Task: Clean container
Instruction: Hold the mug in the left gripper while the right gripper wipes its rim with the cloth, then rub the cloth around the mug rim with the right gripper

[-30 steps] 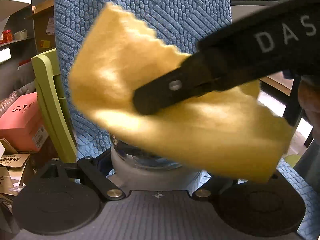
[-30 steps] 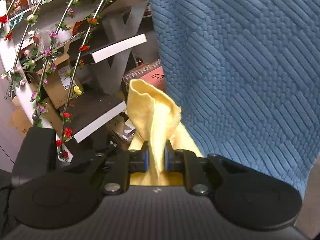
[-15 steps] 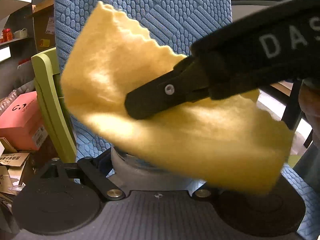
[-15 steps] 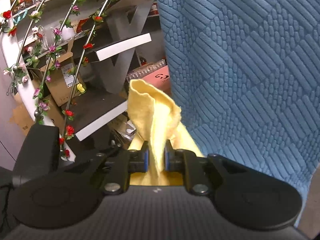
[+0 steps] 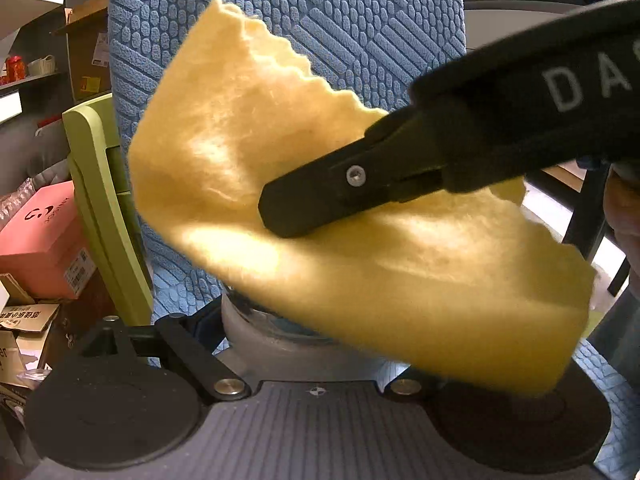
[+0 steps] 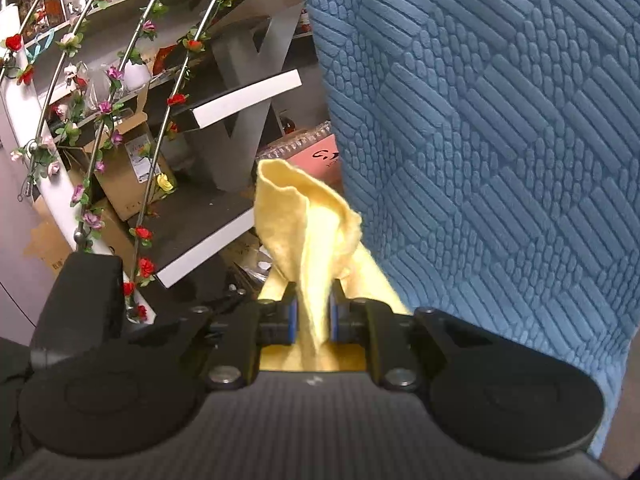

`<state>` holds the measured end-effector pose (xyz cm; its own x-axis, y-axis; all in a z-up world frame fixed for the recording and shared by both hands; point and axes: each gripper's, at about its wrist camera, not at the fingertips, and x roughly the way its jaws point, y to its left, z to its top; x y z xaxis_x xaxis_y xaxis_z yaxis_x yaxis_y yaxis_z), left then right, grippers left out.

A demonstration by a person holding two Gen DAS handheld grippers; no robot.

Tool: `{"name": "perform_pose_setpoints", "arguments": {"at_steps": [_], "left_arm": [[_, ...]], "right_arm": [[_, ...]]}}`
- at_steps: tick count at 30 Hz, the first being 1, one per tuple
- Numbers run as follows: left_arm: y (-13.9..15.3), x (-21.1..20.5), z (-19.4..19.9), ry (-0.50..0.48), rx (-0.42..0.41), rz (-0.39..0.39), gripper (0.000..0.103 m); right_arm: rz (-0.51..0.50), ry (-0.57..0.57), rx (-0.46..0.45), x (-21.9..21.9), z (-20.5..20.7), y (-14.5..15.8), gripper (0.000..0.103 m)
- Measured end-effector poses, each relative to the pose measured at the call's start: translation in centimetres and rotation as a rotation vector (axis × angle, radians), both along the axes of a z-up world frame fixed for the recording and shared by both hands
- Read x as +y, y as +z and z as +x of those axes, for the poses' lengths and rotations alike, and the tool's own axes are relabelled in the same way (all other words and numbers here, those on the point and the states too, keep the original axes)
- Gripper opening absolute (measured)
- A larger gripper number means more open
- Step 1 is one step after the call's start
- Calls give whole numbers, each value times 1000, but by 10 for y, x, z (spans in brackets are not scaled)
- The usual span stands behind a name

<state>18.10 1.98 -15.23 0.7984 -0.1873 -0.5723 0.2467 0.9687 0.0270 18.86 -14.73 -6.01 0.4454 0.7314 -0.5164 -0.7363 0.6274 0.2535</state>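
Filling the bkgd of both views is a blue textured chair [image 5: 360, 20] back, the landmark here. Left of the chair in the left wrist view: a green panel [image 5: 100, 184], then a pink box [image 5: 40, 240] lower left. In the right wrist view, shelves [image 6: 224, 92] w/ fake flower garlands [image 6: 104, 112] stand left of the chair.

In front of the chair hangs a yellow cloth [image 5: 320, 248], spread wide in the left view. The right claw [image 6: 313, 312] is clenched on the cloth: blue pads press a bunched fold, w/ the rest sticking up past the tips, just left of the chair.

Below the cloth, in front of the chair's lower part, sits the container [image 5: 272, 336], greyish, round rim, mostly hidden by cloth. It sits between the left claw [image 5: 316, 332] jaws, which stand wide; right finger hidden, so can't tell if they're gripping it or released.
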Motion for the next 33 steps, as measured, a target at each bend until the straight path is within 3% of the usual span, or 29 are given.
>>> {"name": "perform_pose_setpoints", "arguments": {"at_steps": [5, 10, 13, 21, 26, 29, 33], "left_arm": [[1, -1, -4, 1, 0, 2, 91], [-2, 4, 7, -1, 0, 1, 91], [-1, -3, -5, -3, -1, 0, 91], [-5, 8, 22, -5, 3, 1, 91], [-8, 17, 40, -5, 5, 0, 91], [-10, 21, 49, -7, 6, 3, 91], [-12, 29, 69, -14, 6, 4, 91]], "right_arm": [[-21, 35, 6, -5, -8, 4, 15], [-38, -8, -27, -12, -6, 4, 15], [-40, -13, -47, -6, -5, 1, 15], [14, 15, 26, -16, -8, 1, 15], [145, -144, 93, -42, 0, -1, 15], [280, -270, 198, -64, 11, -13, 15], [385, -359, 337, -79, 22, -38, 15]]}}
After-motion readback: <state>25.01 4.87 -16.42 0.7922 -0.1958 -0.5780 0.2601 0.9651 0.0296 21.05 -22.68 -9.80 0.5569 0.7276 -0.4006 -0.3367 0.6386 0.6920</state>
